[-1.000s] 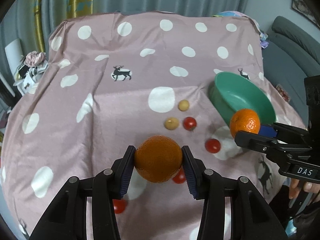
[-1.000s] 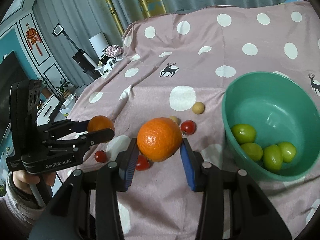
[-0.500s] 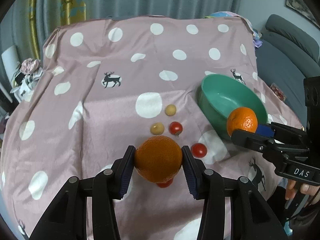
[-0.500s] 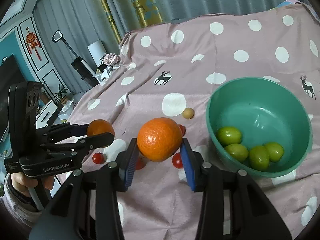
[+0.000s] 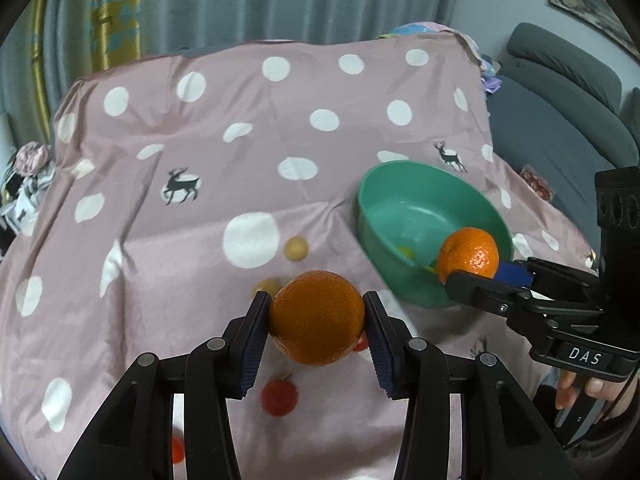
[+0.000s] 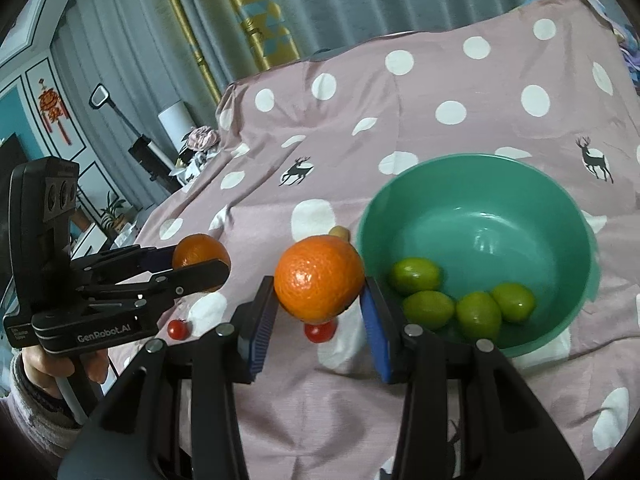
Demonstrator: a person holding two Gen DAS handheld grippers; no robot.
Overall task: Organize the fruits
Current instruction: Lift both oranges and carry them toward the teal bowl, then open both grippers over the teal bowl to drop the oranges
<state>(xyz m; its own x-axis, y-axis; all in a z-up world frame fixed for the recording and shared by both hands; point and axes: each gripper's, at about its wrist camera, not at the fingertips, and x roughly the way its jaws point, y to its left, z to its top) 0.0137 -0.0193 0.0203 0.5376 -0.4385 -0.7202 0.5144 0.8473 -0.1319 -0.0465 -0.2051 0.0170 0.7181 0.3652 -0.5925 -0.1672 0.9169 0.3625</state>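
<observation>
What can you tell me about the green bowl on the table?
The green bowl is round, deep and glossy, apparently plastic, sitting upright on the pink polka-dot cloth. Four limes lie together on its bottom at the near side; the rest of the inside is bare. The right gripper holds an orange just left of its rim, not touching it.

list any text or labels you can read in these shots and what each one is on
"DAS": white letters on the body of the right gripper, seen from the left wrist.
"GenRobot.AI": on the body of the left gripper, seen from the right wrist.
A smaller label left of "GenRobot.AI" is too small to read.
</observation>
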